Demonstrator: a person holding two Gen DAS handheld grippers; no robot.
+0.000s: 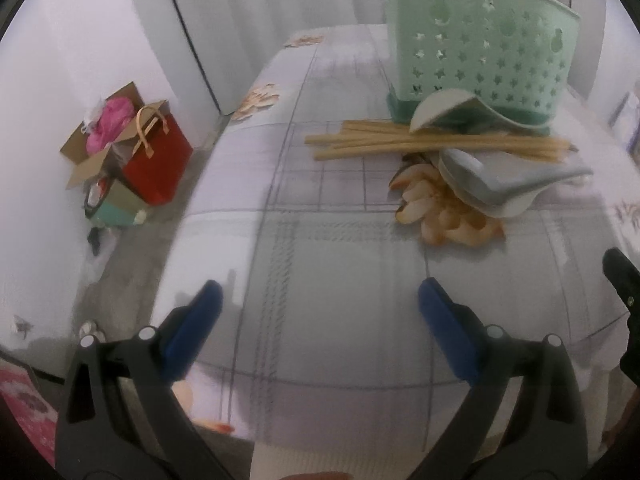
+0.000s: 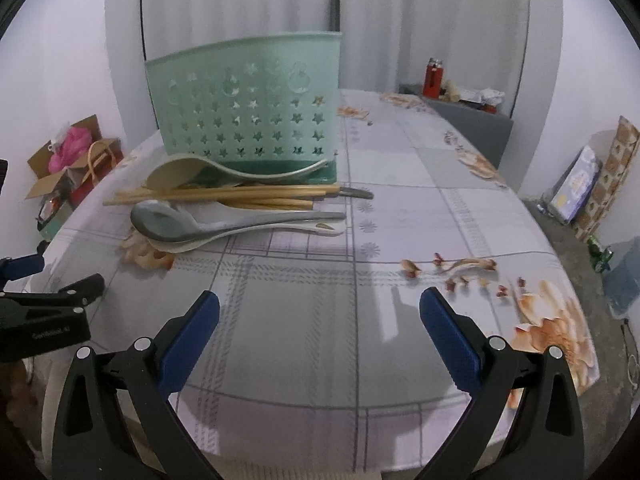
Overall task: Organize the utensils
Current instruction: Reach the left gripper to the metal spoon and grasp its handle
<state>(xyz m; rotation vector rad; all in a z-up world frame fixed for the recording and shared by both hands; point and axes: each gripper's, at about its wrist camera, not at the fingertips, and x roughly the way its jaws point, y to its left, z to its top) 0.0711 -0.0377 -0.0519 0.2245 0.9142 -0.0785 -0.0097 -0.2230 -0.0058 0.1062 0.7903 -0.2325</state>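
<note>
Ahead of both hand-held grippers on the floral-cloth counter (image 2: 400,184) stands the mint-green star-perforated plastic holder (image 2: 248,108). Before it lie grey and white ceramic spoons (image 2: 224,224) and wooden chopsticks (image 2: 224,196). Right hand-held gripper (image 2: 320,320) and left hand-held gripper (image 1: 320,308) both spread wide, empty. Best approach: pinch a handle end, lift cleanly.

Black tongs (image 2: 319,312) w/ blue pads (image 2: 192,340), silver screws
</note>
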